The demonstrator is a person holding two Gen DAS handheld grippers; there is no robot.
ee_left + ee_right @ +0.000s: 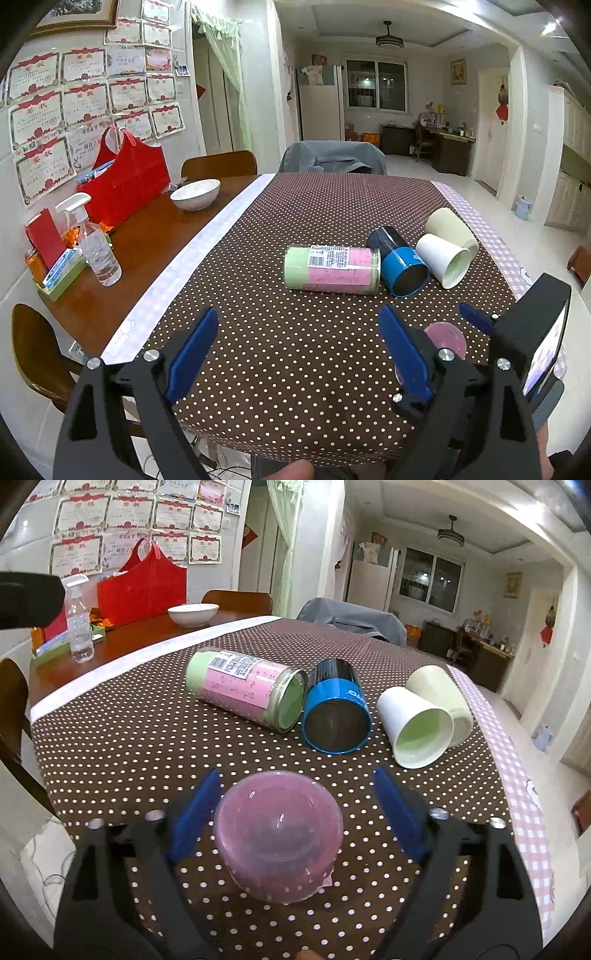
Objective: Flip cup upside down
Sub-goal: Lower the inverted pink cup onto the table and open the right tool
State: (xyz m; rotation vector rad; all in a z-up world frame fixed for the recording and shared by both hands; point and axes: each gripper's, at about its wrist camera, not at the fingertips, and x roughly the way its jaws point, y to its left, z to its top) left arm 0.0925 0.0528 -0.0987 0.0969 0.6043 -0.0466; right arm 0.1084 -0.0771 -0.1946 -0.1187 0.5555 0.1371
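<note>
Pink translucent cup (279,836) stands at the lower middle of the right wrist view, closed end up and wider rim on the dotted cloth of the bench (110,738), so it looks already turned over. It sits between the blue fingers (195,812) of the right hand-held gripper (295,794), which are spread wide with clear gaps on both sides, touching nothing. In the left wrist view the left hand-held gripper (299,332) is likewise spread and empty, with only bare cloth between its fingers. Toward the upper middle lie a green-and-pink jar (245,690), a blue tin (336,716) and two pale cups (417,727), all on their sides. My worry is that pulling the right tool back carelessly could clip the light cup and tip it, or nudge it toward the rolling tins. From the left view the pink cup (445,338) is mostly hidden behind gripper parts, and whether its rim sits flat I cannot tell.
</note>
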